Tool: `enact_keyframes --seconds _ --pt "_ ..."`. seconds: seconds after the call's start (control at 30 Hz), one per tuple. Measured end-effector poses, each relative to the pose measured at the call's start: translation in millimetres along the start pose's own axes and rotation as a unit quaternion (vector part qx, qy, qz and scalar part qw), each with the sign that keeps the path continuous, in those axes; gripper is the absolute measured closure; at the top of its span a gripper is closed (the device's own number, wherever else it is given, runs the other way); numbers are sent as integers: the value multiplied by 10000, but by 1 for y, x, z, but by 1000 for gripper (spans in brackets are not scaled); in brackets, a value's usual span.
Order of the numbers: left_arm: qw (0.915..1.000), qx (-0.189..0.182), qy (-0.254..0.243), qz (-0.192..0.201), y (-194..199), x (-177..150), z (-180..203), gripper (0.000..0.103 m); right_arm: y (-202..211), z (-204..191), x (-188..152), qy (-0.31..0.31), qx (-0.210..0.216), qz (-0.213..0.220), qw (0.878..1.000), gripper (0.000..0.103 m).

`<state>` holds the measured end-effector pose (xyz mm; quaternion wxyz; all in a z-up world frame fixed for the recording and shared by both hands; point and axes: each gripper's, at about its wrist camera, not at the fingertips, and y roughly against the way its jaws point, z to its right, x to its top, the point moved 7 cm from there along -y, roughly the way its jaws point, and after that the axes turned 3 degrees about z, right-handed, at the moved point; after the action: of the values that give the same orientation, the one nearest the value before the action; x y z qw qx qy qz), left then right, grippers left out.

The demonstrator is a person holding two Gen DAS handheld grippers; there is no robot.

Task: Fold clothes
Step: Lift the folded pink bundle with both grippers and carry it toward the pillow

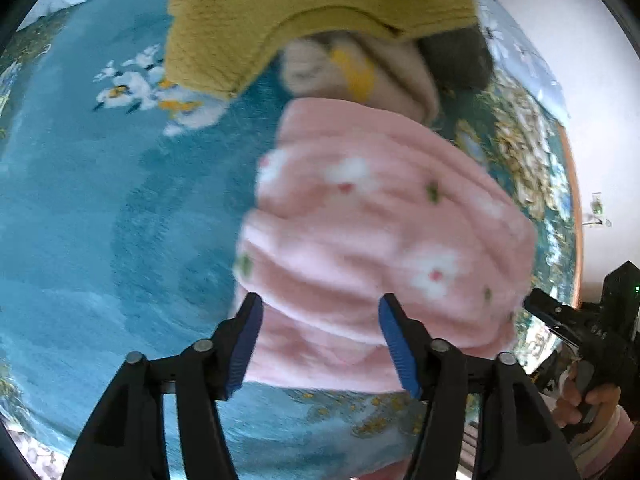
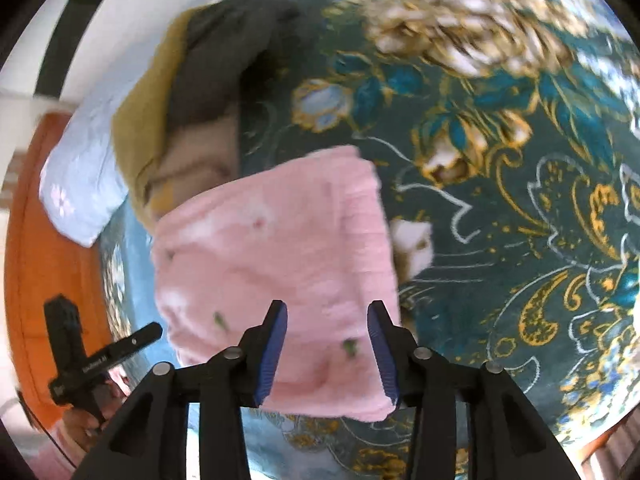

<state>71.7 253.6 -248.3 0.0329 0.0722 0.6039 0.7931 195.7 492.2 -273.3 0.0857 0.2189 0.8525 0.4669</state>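
Observation:
A folded pink fleece garment (image 1: 380,232) with white flowers lies on the teal bedspread (image 1: 100,220). My left gripper (image 1: 322,340) hovers over its near edge. The blue pads stand wide apart, and the cloth lies below and between them without being pinched. In the right wrist view the same pink garment (image 2: 280,248) fills the middle. My right gripper (image 2: 328,336) is open above its near corner, its pads clear of the cloth. Both views are blurred.
Beyond the pink garment sits a pile: a mustard knit (image 1: 248,20), a beige piece (image 1: 384,76) and a dark grey one (image 1: 460,60). A white pillow (image 2: 80,184) and an orange bed edge (image 2: 32,240) lie left. A hand (image 1: 588,400) grips the other handle.

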Motion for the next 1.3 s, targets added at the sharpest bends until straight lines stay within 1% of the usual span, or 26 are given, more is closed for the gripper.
enact_keyframes --seconds 0.07,0.1,0.13,0.2,0.23,0.27,0.3,0.33,0.4,0.47,0.6,0.7,0.8,0.87,0.9,0.93,0.97,1.0,1.03,1.07,1.13,1.23,1.27,1.3 --pt "10000 19 32 -91 -13 7 -7 36 -17 9 -2 -180 100 -250 9995 54" --pt "9999 -17 73 -154 -20 10 -10 33 -24 12 -5 -260 131 -322 9991 52" --pt "9996 -105 140 -238 -28 12 -12 29 -29 17 -5 -374 202 -355 9985 47" --pt "9986 -293 222 -389 -41 15 -15 24 -34 26 -3 -577 364 -336 9971 42" --pt "9980 -363 201 -472 -47 15 -17 20 -36 28 -3 -638 427 -344 9965 39" --pt "9973 -430 195 -556 -53 15 -18 18 -38 32 -4 -702 511 -359 9956 36" --pt "9966 -484 216 -633 -58 14 -20 13 -39 35 -5 -758 591 -373 9947 35" --pt "9956 -553 274 -709 -63 12 -22 8 -41 36 -6 -774 654 -375 9942 34" --pt "9923 -746 483 -863 -69 8 -26 5 -43 39 -7 -782 739 -374 9935 30" --pt "9891 -883 696 -955 -73 7 -29 4 -45 41 -8 -790 829 -383 9927 29" --pt "9882 -999 850 -795 -69 13 -25 4 -52 43 -7 -832 990 -411 9908 27" --pt "9884 -1096 774 -707 -69 17 -16 4 -56 45 -6 -886 1109 -436 9889 26" --pt "9875 -1146 767 -761 -75 15 -13 4 -56 46 -8 -989 1161 -448 9873 26" --pt "9867 -1201 800 -745 -77 14 -10 8 -55 46 -11 -1126 1170 -453 9857 27" --pt "9863 -1252 803 -710 -75 14 -8 16 -55 46 -12 -1204 1171 -443 9848 29" --pt "9856 -1321 819 -671 -73 14 -5 26 -53 45 -14 -1295 1175 -415 9837 36" --pt "9853 -1350 828 -642 -71 13 -1 30 -51 43 -15 -1386 1179 -387 9825 42" --pt "9857 -1332 820 -621 -69 13 2 35 -50 42 -17 -1466 1173 -358 9816 46" --pt "9862 -1313 811 -599 -67 13 5 41 -47 39 -18 -1490 1122 -325 9819 53" --pt "9866 -1295 802 -578 -65 12 8 45 -44 36 -19 -1505 1064 -295 9824 59" --pt "9876 -1249 787 -537 -60 12 12 59 -35 28 -21 -1410 903 -259 9855 65" --pt "9892 -1195 732 -432 -44 12 21 67 -17 15 -21 -1298 804 -174 9881 72" --pt "9892 -1204 745 -390 -37 11 24 67 -8 15 -18 -1296 819 -128 9881 73" --pt "9887 -1230 789 -347 -30 10 27 68 3 6 -25 -1303 846 -82 9878 74"
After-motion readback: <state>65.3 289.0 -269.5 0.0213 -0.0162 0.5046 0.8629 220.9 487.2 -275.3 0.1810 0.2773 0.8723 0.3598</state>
